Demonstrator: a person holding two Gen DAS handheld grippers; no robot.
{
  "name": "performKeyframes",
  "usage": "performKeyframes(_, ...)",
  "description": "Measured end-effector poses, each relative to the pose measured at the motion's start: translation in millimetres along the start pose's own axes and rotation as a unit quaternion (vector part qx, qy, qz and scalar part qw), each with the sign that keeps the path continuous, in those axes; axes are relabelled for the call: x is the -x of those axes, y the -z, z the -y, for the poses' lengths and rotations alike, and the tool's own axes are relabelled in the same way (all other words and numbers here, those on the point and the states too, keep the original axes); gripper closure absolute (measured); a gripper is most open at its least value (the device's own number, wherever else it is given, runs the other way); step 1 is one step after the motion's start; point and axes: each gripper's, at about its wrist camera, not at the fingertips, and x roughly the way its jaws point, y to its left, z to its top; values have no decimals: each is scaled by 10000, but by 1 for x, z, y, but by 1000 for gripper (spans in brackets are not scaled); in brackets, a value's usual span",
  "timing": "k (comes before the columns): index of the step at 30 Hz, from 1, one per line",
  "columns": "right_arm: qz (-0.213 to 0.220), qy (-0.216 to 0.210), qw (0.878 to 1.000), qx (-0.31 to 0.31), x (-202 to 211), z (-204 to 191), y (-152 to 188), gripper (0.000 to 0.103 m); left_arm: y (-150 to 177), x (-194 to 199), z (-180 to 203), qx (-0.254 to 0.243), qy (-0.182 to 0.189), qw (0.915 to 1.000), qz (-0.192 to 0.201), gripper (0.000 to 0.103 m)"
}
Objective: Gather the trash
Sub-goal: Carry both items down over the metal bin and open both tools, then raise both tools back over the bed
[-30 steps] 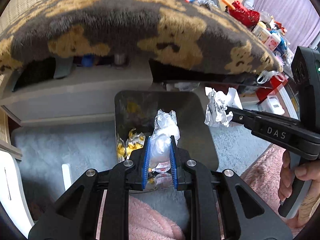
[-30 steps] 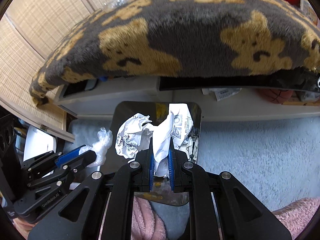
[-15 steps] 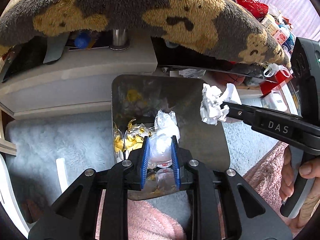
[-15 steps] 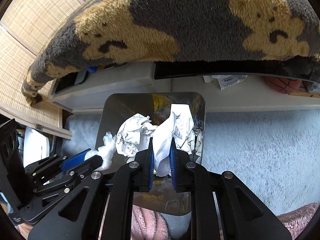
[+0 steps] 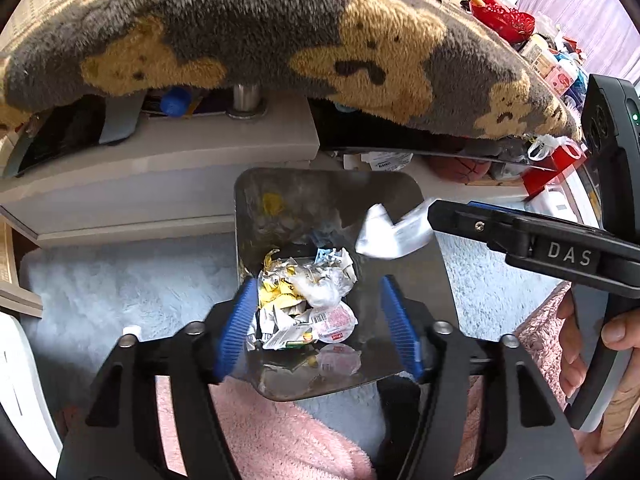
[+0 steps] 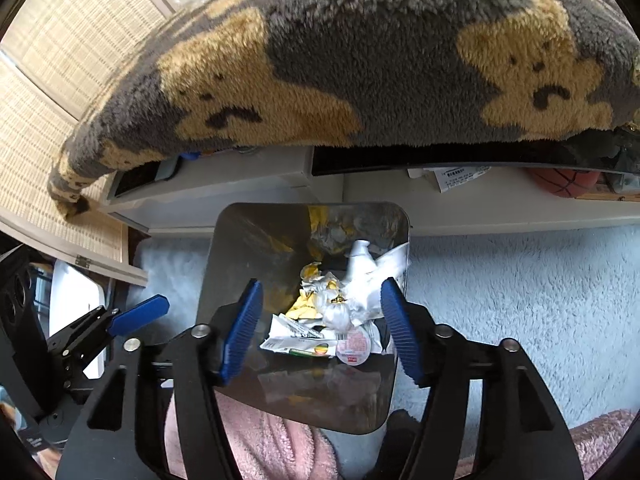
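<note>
Metal bin [image 5: 436,280]; white paper [image 5: 390,236] airborne, left view only.

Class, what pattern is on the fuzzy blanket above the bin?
Tan teddy bears on the grey blanket, clearest in the right wrist view.

Home, lived-in room, I'd say; bear-print fleece blanket [image 6: 360,60] draped over low table above me; pale shaggy rug [image 6: 520,280] underfoot; woven blinds [image 6: 72,40] on my left; basketball [image 6: 564,182] tucked on shelf under table; snack boxes [image 5: 556,68] crowding far corner; small steel bin [image 5: 436,276] on floor.
</note>
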Motion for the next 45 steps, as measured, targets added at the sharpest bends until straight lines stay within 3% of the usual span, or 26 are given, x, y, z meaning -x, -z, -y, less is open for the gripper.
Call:
performKeyframes(7,245,17,9997,-34,22,0,-6,27,-4,21,-2,19,-77,9998,195,26)
performKeyframes(11,476,151,9986,-161,40,6,-11,6,-10,34,-1,27,-88,9994,342,22)
performKeyframes(20,923,65,9953,-267,84,14,-31,6,-30,68,4,-75,-125,9971,751,18)
performKeyframes(28,1505,135,9881,-287,120,22,-76,6,-70,85,-3,-36,-280,9943,1032,18)
performKeyframes(45,1832,87,9827,-243,96,16,-172,8,-189,75,-25,-191,-435,9874,1512,19)
